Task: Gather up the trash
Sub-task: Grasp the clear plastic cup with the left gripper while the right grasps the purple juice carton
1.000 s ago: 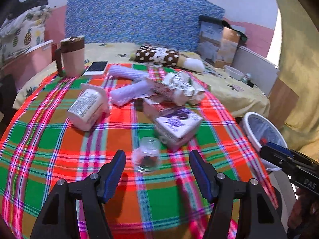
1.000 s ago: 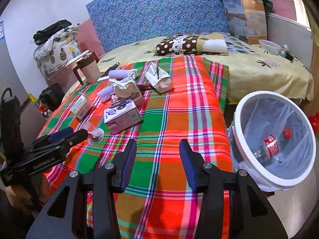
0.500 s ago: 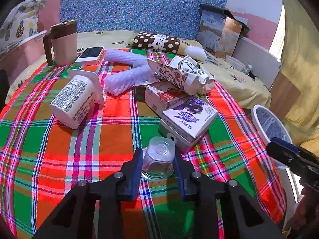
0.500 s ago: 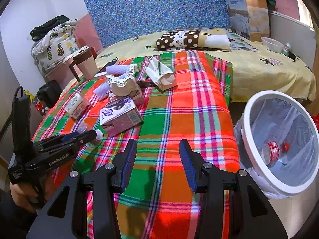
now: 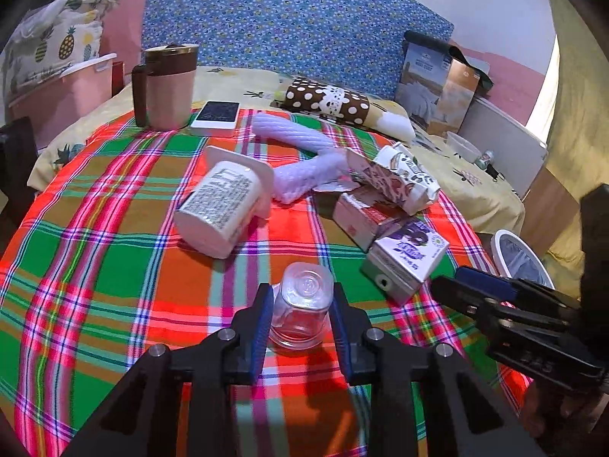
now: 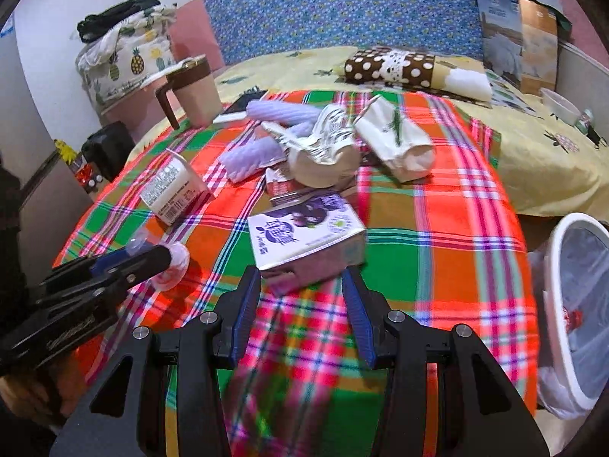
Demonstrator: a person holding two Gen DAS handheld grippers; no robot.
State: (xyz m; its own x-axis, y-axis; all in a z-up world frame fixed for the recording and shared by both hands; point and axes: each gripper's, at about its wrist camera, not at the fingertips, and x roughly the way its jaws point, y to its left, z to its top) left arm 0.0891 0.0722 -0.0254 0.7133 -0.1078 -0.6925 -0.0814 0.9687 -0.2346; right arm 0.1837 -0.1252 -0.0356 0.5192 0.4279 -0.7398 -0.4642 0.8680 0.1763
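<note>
Nearest, the left gripper [image 5: 300, 316] has just been closing, and its jaws now clamp the small clear cup [image 5: 302, 304] lying on its side on the plaid cloth [image 5: 114, 274] over the bed. The pick-up step looks in hand; next the cup likely needs lifting and carrying to the white bin [image 6: 571, 304] on the floor at the right. The right gripper [image 6: 300, 308] stands with jaws apart and empty, lined up just short of the purple carton [image 6: 304, 240]. Farther on lie a white tub [image 5: 220, 209], crumpled cartons [image 5: 392, 179] and foam sleeves [image 5: 300, 152]. At the far edge stand a mug [image 5: 167, 87] and phone [image 5: 217, 114], probably not trash.
</note>
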